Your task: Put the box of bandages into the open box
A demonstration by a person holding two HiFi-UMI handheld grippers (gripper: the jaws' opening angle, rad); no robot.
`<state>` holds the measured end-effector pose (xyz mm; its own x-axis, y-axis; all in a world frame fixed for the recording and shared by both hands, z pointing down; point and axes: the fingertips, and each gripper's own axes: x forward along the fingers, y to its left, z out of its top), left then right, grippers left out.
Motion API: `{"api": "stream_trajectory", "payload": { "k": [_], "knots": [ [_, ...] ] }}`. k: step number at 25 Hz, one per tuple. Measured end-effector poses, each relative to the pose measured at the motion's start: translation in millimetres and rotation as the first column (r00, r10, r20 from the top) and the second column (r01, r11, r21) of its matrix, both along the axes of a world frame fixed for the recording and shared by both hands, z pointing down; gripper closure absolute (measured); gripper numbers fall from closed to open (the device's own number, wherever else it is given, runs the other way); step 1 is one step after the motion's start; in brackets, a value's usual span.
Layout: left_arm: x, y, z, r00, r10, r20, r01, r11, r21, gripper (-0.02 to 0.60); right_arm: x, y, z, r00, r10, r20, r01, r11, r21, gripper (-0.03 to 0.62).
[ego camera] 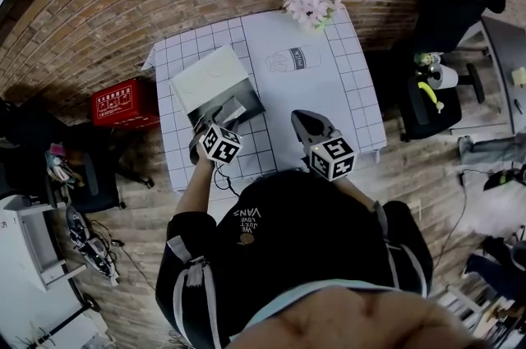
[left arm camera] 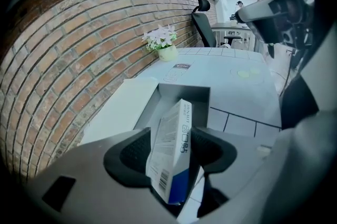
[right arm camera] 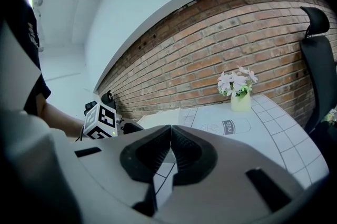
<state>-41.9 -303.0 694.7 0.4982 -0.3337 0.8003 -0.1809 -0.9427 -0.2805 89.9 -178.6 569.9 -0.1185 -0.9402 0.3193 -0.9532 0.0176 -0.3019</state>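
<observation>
- Fingers (left arm camera: 131, 157) of the left gripper (left arm camera: 171, 138) stand spread, with the white-and-blue box of bandages (left arm camera: 169, 159) tilted loosely between them, its top leaning toward the right-hand finger.
- The box of bandages sits at the near end of the open box (left arm camera: 181, 95), a grey tray; whether its lower end rests on anything cannot be told.
- The tray's white lid (left arm camera: 124, 109) lies folded back on the side toward the brick wall (left arm camera: 68, 44).
- Fingers (right arm camera: 150, 154) of the right gripper (right arm camera: 169, 152) are pressed together, held above the counter (ego camera: 353, 93) to the right of the left gripper and apart from both boxes.
- A gridded white cover with a milk-carton drawing (ego camera: 292, 60) spreads over the counter.
- A pot of pale pink flowers (ego camera: 311, 4) stands at the counter's far edge.
- A red crate (ego camera: 123, 103) sits on the wooden floor (ego camera: 140, 257) left of the counter.
</observation>
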Motion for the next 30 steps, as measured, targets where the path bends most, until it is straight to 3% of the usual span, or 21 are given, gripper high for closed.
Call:
{"api": "stream_trajectory", "payload": {
  "k": [19, 30],
  "knots": [
    [-1, 2, -6, 1.0, -0.017, -0.007, 0.017, 1.0, 0.001, 0.351, 3, -3, -3, 1.0, -0.004, 0.006, 0.004, 1.0, 0.019, 0.591],
    [-7, -5, -1, 0.998, -0.066, 0.001, 0.066, 0.998, 0.005, 0.351, 2, -5, -4, 1.0, -0.019, 0.007, 0.019, 1.0, 0.022, 0.591]
  ]
}}
